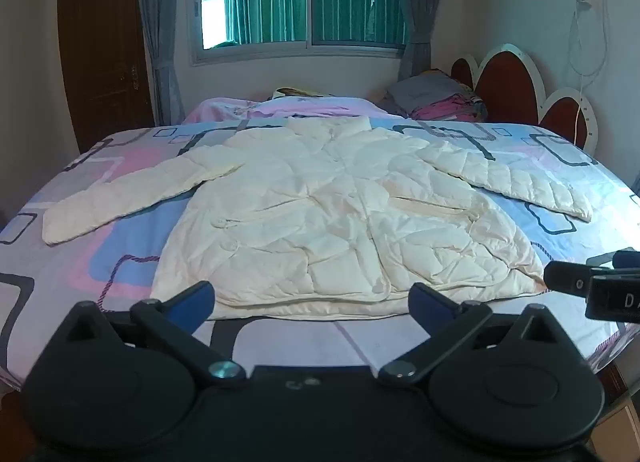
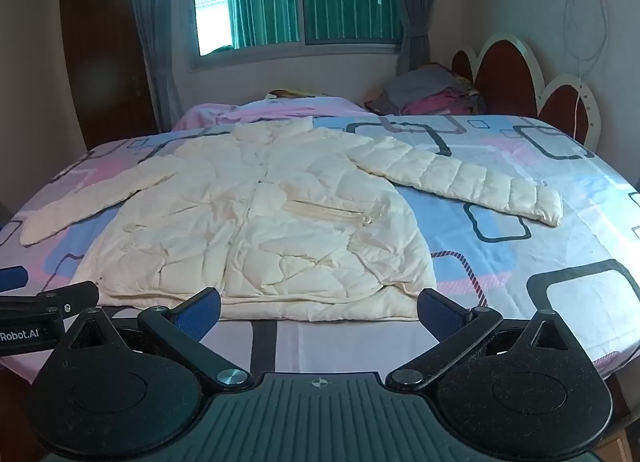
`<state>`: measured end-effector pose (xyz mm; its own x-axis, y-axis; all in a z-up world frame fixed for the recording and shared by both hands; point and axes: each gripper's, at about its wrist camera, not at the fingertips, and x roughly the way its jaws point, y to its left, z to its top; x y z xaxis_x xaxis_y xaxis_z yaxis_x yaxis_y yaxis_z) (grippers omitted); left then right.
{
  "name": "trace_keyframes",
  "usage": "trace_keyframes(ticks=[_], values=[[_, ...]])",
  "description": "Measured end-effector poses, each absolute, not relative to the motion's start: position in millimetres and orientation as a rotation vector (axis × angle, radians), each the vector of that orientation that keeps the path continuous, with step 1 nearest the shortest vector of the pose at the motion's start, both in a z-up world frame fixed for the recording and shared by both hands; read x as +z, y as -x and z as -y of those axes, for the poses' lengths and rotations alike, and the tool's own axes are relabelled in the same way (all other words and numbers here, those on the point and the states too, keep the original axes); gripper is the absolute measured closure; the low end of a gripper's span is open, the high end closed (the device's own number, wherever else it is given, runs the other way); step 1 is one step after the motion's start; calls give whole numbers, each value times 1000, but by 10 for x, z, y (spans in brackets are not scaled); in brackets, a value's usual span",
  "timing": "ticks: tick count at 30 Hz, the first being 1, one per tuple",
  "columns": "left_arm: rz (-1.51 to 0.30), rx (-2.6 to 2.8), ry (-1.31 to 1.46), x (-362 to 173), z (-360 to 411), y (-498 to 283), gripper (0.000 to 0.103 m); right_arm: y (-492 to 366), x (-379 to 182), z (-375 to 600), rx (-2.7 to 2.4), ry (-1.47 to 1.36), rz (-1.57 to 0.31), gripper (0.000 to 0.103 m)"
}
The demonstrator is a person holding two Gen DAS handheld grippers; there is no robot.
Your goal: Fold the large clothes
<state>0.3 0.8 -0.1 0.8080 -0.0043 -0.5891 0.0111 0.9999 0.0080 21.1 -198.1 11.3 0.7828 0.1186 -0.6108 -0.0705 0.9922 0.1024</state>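
A cream quilted puffer jacket (image 1: 332,214) lies flat, front up, on the bed, collar toward the window and both sleeves spread out to the sides; it also shows in the right wrist view (image 2: 260,222). My left gripper (image 1: 314,302) is open and empty, hovering just before the jacket's hem. My right gripper (image 2: 320,308) is open and empty, also at the hem, to the right of the left one. The right gripper's body shows at the right edge of the left wrist view (image 1: 592,286), and the left gripper's body at the left edge of the right wrist view (image 2: 36,314).
The bed (image 1: 540,166) has a pink, blue and grey patterned sheet. A pile of folded clothes (image 1: 440,100) and a pink blanket (image 1: 300,106) lie at the far side. A red and white headboard (image 1: 512,82) stands at the right; a window with curtains is behind.
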Motion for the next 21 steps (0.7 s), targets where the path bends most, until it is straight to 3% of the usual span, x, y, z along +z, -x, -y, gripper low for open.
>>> trace_keyframes(ticks=[21], values=[[-619, 13, -34, -31, 21, -19, 0, -211, 121, 2002, 109, -78, -664, 0]])
